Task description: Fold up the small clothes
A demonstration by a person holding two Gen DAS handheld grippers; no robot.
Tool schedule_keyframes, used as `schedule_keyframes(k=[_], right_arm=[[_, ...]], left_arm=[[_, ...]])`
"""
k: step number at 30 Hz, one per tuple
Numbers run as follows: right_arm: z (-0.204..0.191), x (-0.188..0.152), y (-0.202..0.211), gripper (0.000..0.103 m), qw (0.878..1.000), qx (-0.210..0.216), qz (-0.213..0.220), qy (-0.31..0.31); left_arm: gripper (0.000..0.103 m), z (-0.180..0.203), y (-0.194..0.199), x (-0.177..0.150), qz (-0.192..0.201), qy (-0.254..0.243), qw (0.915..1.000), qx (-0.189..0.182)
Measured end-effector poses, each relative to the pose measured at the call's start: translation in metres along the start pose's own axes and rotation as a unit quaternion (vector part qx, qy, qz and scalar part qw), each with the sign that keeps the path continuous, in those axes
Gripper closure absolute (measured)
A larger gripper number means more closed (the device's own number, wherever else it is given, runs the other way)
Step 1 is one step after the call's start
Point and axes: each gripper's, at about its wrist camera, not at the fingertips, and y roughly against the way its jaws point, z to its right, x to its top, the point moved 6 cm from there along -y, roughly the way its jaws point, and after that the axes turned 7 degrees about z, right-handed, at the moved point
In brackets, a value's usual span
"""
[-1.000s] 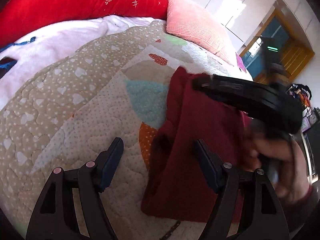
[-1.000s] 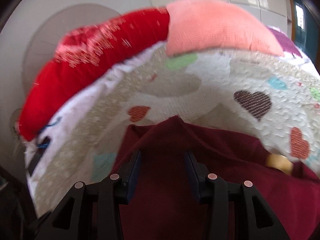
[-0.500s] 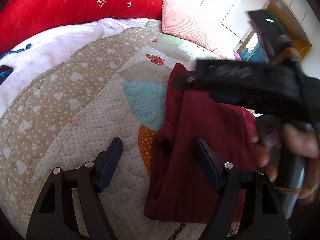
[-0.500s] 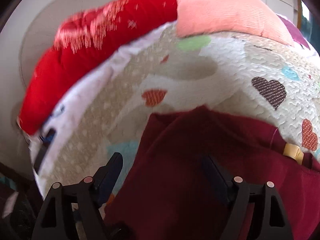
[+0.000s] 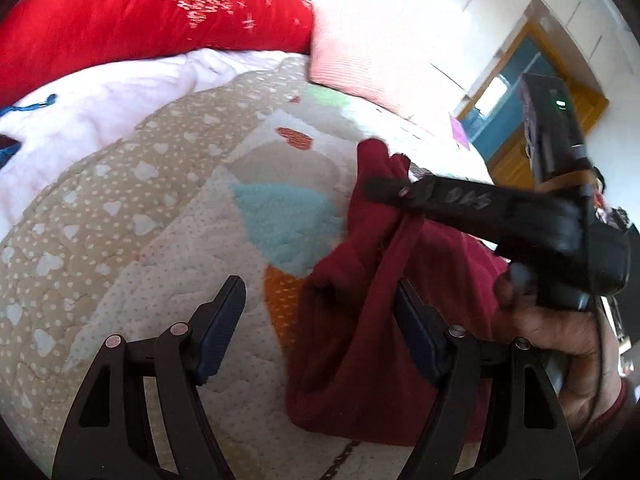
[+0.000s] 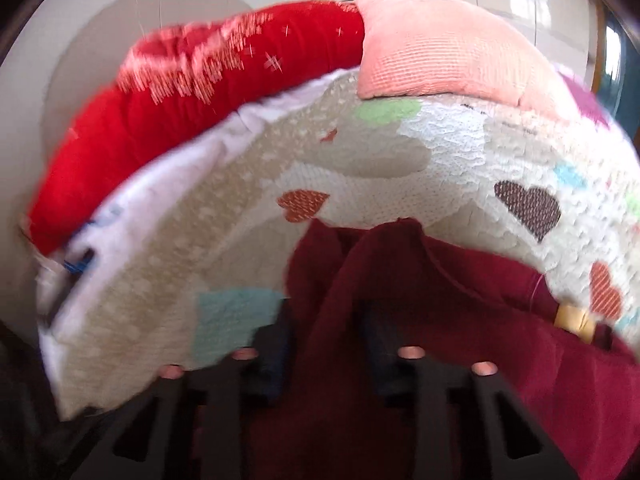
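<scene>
From the left wrist camera, the left gripper point(image 5: 318, 320) hangs with its jaws spread wide above a heart-patterned quilt point(image 5: 132, 216), its right finger against the near edge of a dark red garment point(image 5: 360, 344) that lies bunched on the quilt's right side. Across the garment's top, the right gripper point(image 5: 384, 188) pinches a raised fold of the red cloth, with fabric draping down from its tip; a bare hand point(image 5: 560, 344) grips its handle at the right edge. A red embroidered pillow point(image 5: 132, 20) and a pink ribbed cushion point(image 5: 360, 56) sit at the head of the bed, with white bedding point(image 5: 100, 100) beneath the pillow. From the right wrist camera, which is motion-blurred, the right gripper point(image 6: 326, 332) has its fingers drawn narrow around a lifted ridge of the dark red garment point(image 6: 440, 312), which fills the lower right of the view. A small yellow tag point(image 6: 574, 318) shows at the garment's right edge, where it meets the quilt point(image 6: 400, 160). The red pillow point(image 6: 180, 112) and pink cushion point(image 6: 448, 52) lie beyond.
</scene>
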Motion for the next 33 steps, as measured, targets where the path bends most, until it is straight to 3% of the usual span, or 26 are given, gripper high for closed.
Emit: schedule_keyframes(k=[6,8,10,12,15,19,23,26,29,32,33], right_arm=[[0.013,0.003,0.023,0.086,0.996,0.054,0.026,-0.069],[0.016,0.003,0.033,0.087,0.994,0.067,0.037,-0.081],[0.02,0.005,0.046,0.088,0.992,0.077,0.05,-0.09],[0.029,0.007,0.068,0.089,0.99,0.083,0.068,-0.096],[0.051,0.012,0.114,0.09,0.984,0.093,0.104,-0.108],[0.092,0.009,0.184,0.09,0.978,0.089,0.154,-0.112],[0.15,-0.026,0.23,0.09,0.975,0.044,0.171,-0.135],[0.204,-0.069,0.237,0.09,0.967,0.001,0.155,-0.202],[0.242,-0.11,0.224,0.09,0.96,-0.037,0.121,-0.251],[0.252,-0.127,0.226,0.087,0.947,-0.015,0.13,-0.294],[0.254,-0.129,0.231,0.08,0.941,-0.004,0.136,-0.309]], left_arm=[[0.028,0.024,-0.007,-0.014,-0.017,-0.03,0.9987,-0.037],[0.039,0.033,-0.003,-0.016,-0.017,-0.027,0.998,-0.054],[0.059,0.046,0.007,-0.013,-0.019,-0.01,0.9963,-0.083],[0.067,0.071,0.022,-0.009,-0.005,-0.028,0.9939,-0.107],[0.07,0.118,0.047,-0.011,0.009,-0.076,0.9871,-0.141],[0.07,0.195,0.058,-0.037,-0.011,-0.153,0.9702,-0.187],[0.07,0.254,0.034,-0.085,-0.06,-0.209,0.9539,-0.207],[0.071,0.282,0.003,-0.129,-0.118,-0.216,0.9458,-0.211],[0.072,0.296,-0.011,-0.146,-0.127,-0.225,0.9452,-0.2],[0.072,0.299,-0.003,-0.142,-0.127,-0.245,0.9425,-0.189],[0.071,0.299,0.0,-0.139,-0.132,-0.247,0.9411,-0.19]])
